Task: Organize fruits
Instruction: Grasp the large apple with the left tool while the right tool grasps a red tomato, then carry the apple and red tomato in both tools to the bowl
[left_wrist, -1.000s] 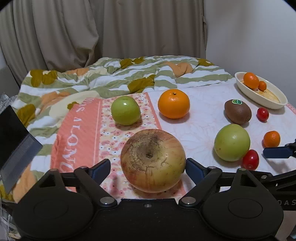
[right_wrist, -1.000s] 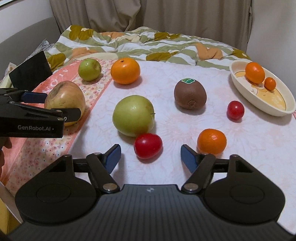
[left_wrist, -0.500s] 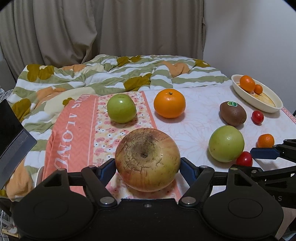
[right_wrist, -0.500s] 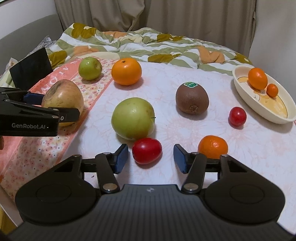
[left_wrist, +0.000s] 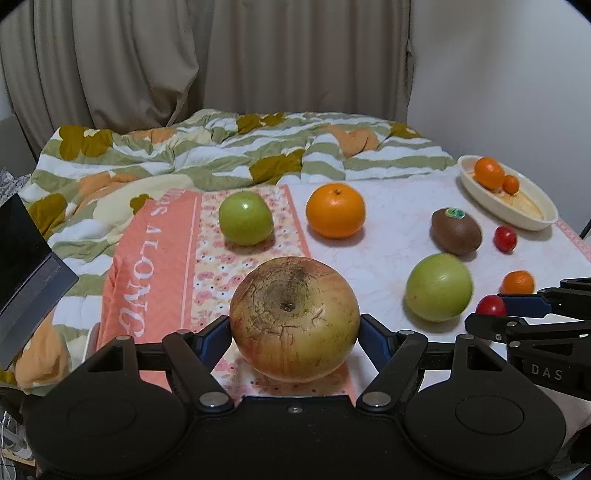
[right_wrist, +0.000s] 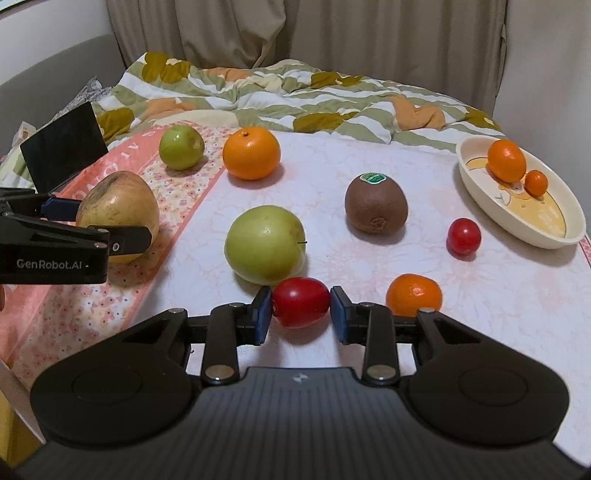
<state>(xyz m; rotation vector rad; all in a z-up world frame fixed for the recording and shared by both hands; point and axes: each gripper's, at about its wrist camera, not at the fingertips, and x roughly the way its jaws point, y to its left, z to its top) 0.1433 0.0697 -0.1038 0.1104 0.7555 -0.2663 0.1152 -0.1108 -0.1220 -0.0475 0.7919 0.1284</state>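
My right hand-held gripper pinches the red tomato, both pads touching it, near the front edge of the tabletop. It is round and slick, so a squeeze off its middle could shoot it out against the green apple just behind. My left hand-held gripper is closed around the big russet apple on the pink cloth at the left edge; whether the apple is lifted I cannot tell. It could roll off that edge if the pads slip.

By my count: two green apples, one russet apple, one large orange, one kiwi, two red tomatoes, one small orange loose, and two oranges in the dish at the far right corner.
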